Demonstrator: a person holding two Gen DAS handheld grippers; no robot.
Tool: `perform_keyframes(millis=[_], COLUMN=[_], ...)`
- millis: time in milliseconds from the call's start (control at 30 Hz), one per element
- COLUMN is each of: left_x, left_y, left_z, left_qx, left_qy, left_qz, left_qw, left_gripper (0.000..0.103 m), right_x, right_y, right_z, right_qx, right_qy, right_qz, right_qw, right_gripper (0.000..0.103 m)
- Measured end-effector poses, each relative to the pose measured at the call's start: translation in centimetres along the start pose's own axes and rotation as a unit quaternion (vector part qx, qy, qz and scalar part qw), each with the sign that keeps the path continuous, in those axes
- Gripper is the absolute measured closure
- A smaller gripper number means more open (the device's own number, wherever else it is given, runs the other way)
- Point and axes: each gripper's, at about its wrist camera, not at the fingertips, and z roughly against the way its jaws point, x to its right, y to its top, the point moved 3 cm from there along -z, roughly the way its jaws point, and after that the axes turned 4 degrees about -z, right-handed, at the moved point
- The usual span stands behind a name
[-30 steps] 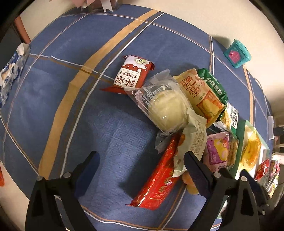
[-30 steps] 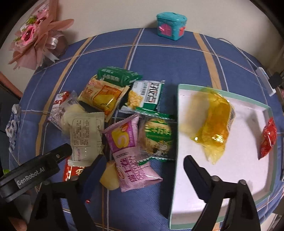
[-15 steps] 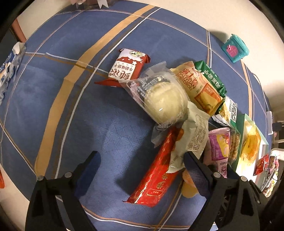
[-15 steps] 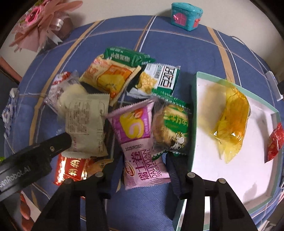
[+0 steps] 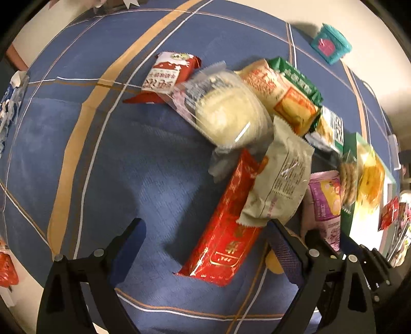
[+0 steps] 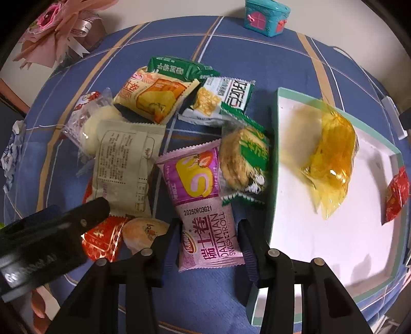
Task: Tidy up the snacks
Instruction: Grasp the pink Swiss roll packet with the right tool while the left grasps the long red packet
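A pile of snack packets lies on a blue plaid cloth. My right gripper (image 6: pixel 208 236) points down at a pink Swiss roll packet (image 6: pixel 200 185). Its jaws are closing and the pads press on the packet's lower end from both sides. To the right stands a white tray with a green rim (image 6: pixel 272 179), holding a yellow packet (image 6: pixel 328 156) and a small red packet (image 6: pixel 397 197). My left gripper (image 5: pixel 205 231) hangs open, straight down, its fingers straddling a long red packet (image 5: pixel 226 226) without touching it. A beige packet (image 5: pixel 280 179) overlaps that red one.
A round cake in clear wrap (image 5: pixel 228 120), an orange packet (image 6: pixel 154 97), a green pack (image 6: pixel 179 68), a white-green packet (image 6: pixel 226 100) and a biscuit packet (image 6: pixel 244 156) crowd the pile. A teal house box (image 6: pixel 267 15) and pink bouquet (image 6: pixel 59 28) stand behind.
The right jaws went from wide apart to closed around the pink Swiss roll packet as that gripper sank. The left gripper dropped closer over the long red packet, still open.
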Motion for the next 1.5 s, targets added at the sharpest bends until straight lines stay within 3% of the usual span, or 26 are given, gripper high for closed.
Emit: perform_keyframes(millis=[433, 467, 567, 833, 900, 1233, 1500], left_x=[2.4, 2.6, 3.2, 5.0, 5.3, 5.9, 6.5], left_y=[-2.0, -2.1, -2.1, -1.0, 0.5, 0.1, 0.6], left_z=[-2.8, -3.0, -3.3, -4.1, -4.4, -2.7, -1.4], left_qx=[-0.019, -0.019, -0.019, -0.012, -0.011, -0.006, 0.003], left_qy=[0.017, 0.02, 0.027, 0.048, 0.045, 0.031, 0.001], left_qz=[-0.037, -0.04, -0.044, -0.064, -0.067, -0.074, -0.067], left_qw=[0.999, 0.9988, 0.9985, 0.9967, 0.9967, 0.9967, 0.9978], left_gripper=[0.024, 0.024, 0.025, 0.034, 0.036, 0.051, 0.063], right_x=[1.1, 1.0, 0.7, 0.0, -0.1, -0.3, 0.3], right_y=[-3.9, -4.1, -4.3, -4.1, -4.2, -2.7, -1.8], right_z=[0.5, 0.7, 0.2, -2.1, -2.5, -3.6, -1.8], right_qx=[-0.071, -0.105, -0.119, -0.136, -0.137, -0.143, -0.15], right_qy=[-0.005, -0.008, -0.012, -0.009, -0.012, -0.014, -0.012], right_qz=[0.009, 0.017, 0.027, 0.029, 0.031, 0.036, 0.036], right_qw=[0.997, 0.994, 0.992, 0.99, 0.99, 0.989, 0.988], right_gripper=[0.056, 0.055, 0.056, 0.055, 0.055, 0.056, 0.059])
